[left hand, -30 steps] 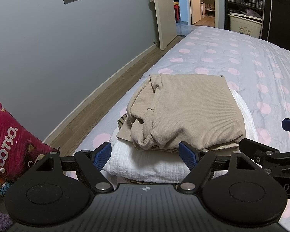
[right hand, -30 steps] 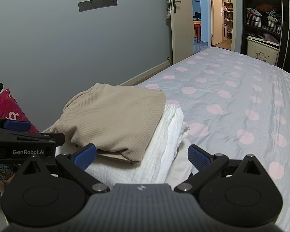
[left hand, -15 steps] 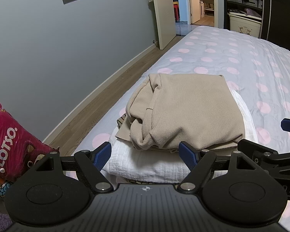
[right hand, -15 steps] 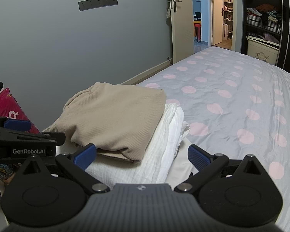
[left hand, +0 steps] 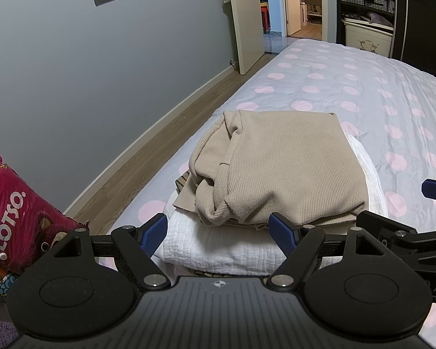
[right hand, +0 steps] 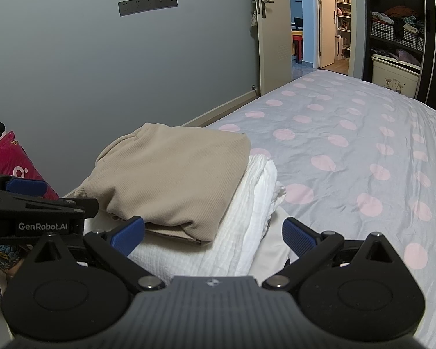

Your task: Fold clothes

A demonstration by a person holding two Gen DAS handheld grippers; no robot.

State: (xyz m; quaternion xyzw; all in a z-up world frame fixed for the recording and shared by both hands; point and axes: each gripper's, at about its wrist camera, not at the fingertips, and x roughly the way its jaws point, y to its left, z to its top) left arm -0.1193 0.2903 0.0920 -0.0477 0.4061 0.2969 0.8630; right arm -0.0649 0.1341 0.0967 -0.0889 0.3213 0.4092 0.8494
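Nothing has shifted since a second ago: both our tools, left tool and right tool, hang released over the bed. The folded beige sweater tops the white stack, long axis running away from us toward the door.

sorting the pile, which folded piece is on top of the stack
The beige ribbed knit garment is on top. It lies on the thicker white textured piece, which sticks out beneath it on the near and right sides.
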